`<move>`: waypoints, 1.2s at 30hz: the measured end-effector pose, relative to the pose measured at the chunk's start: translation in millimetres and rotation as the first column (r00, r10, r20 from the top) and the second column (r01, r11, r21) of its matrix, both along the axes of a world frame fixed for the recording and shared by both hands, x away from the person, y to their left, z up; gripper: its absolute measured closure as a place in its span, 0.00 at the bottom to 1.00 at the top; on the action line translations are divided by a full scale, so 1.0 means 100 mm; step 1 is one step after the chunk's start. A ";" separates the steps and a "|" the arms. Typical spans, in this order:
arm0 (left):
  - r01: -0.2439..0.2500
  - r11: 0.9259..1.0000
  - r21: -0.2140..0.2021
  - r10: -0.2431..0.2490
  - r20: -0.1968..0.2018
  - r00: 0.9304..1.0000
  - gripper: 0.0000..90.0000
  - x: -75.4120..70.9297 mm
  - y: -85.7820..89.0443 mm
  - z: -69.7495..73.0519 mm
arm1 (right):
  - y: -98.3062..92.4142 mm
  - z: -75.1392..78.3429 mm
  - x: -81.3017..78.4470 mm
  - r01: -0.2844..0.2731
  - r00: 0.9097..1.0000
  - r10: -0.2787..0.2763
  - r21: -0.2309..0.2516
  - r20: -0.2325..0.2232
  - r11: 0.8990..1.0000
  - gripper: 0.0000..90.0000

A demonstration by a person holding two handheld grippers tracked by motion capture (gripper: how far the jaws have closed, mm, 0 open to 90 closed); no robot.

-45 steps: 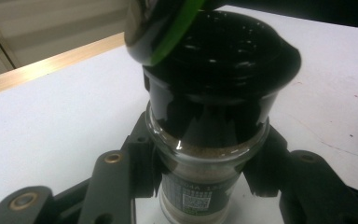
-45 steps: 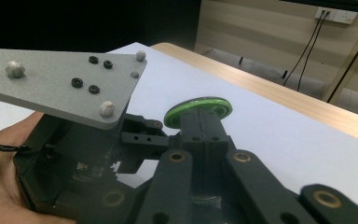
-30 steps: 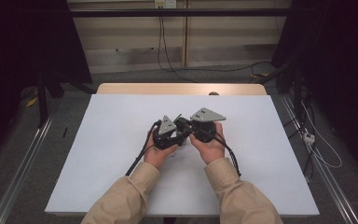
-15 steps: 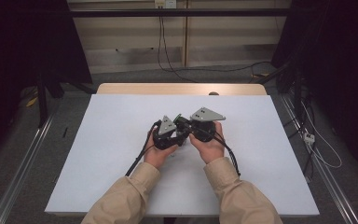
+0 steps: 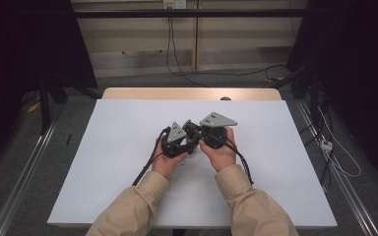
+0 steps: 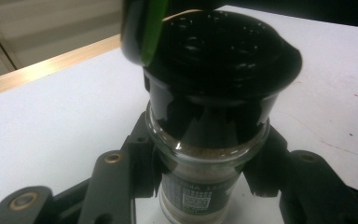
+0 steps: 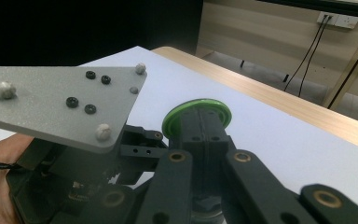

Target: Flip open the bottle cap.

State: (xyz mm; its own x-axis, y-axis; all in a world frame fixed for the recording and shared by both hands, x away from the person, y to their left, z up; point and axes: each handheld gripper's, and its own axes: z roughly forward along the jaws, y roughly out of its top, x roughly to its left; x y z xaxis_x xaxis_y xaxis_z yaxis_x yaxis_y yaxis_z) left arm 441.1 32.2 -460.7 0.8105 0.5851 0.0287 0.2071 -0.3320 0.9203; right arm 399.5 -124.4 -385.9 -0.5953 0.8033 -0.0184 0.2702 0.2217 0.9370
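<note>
At the middle of the white table [image 5: 103,162], the left gripper [image 6: 205,172] holds a small glass spice jar [image 6: 200,186] by its body, one black jaw pressed on each side just under the black shaker top [image 6: 219,60]. The jar should be stiff, smooth and breakable, light with its brownish powder, and apt to slip or twist under a loose squeeze, so the straight glass wall below the shoulder looks like the surest place to hold. Its dark label carries a small square code and a line of pale lettering too blurred to read. Just beside it on the right, the right gripper [image 7: 200,126] has its jaws shut on the flip lid [image 7: 198,114], a black disc rimmed in green standing up from the top.
</note>
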 end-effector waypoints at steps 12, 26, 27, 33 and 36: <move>0.001 1.000 0.000 -0.001 0.002 1.000 0.59 -0.01 0.00 0.00 | 0.01 0.01 0.02 0.000 1.000 0.000 -0.004 0.004 1.000 1.00; 0.002 1.000 0.004 -0.002 0.006 1.000 0.59 -0.01 0.00 0.00 | 0.03 0.02 0.05 -0.006 1.000 0.006 -0.007 0.002 1.000 1.00; 0.002 1.000 0.003 -0.002 0.008 1.000 0.59 -0.01 0.00 0.00 | 0.03 0.02 0.05 -0.007 1.000 0.007 -0.008 0.004 1.000 1.00; -0.002 1.000 -0.002 0.002 0.006 1.000 0.59 -0.01 0.00 0.00 | 0.04 0.03 0.06 -0.010 1.000 0.010 -0.012 0.005 1.000 1.00; -0.002 1.000 -0.005 0.002 0.006 1.000 0.59 -0.01 0.00 0.00 | 0.05 0.03 0.07 -0.007 1.000 0.008 -0.006 0.003 1.000 1.00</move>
